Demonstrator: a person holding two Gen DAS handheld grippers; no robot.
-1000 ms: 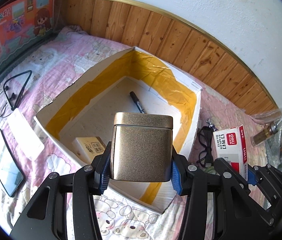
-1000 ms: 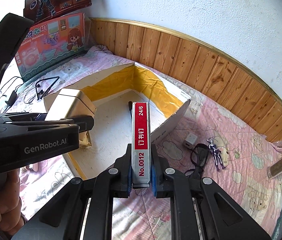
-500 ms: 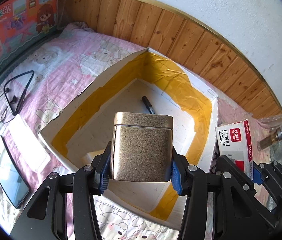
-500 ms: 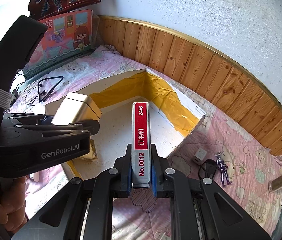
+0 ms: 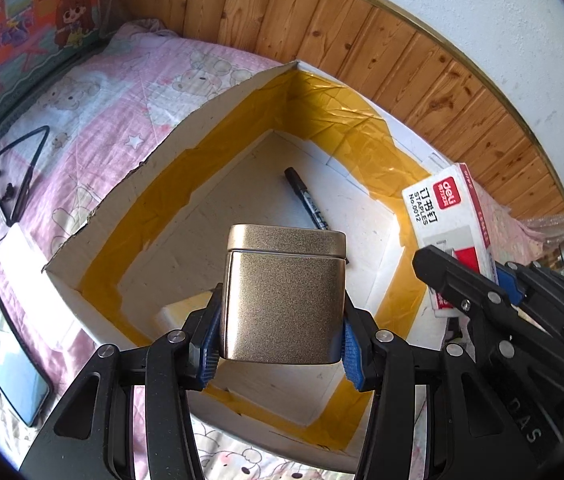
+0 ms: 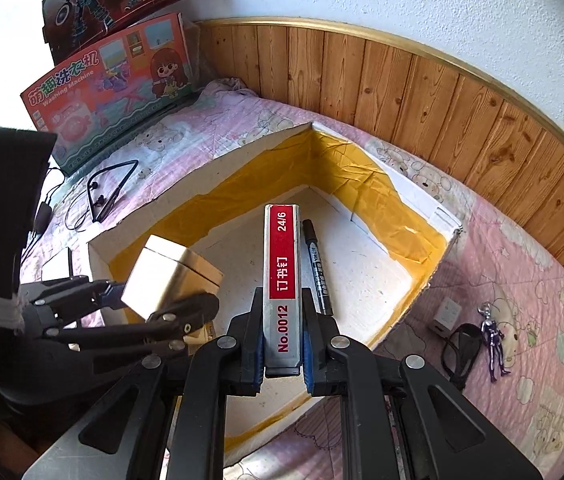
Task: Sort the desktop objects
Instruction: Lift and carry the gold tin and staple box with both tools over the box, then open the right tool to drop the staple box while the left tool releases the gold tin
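Left wrist view: left gripper [image 5: 280, 344] is clamping the gold tin [image 5: 283, 296] by its sides, blue pads [image 5: 206, 354] pressing both walls, tin upright, hanging over the open white box [image 5: 210, 120] near its front edge. Black marker [image 5: 306, 204] is lying on the box floor toward the far corner; a pale carton [image 5: 186, 308] is sitting at the near-left corner, partly hidden by the tin. Staple box [image 5: 447, 216] is showing at the box's right edge, held by the right gripper [image 5: 493, 276].

Right wrist view: right gripper [image 6: 283, 360] is squeezing the staple box [image 6: 282, 280] on its narrow sides, jaws nearly together, box pointing over the white box [image 6: 186, 196] interior just beside the marker [image 6: 317, 266]. Left gripper [image 6: 154, 300] is carrying the tin [image 6: 170, 276] over the box's left side.
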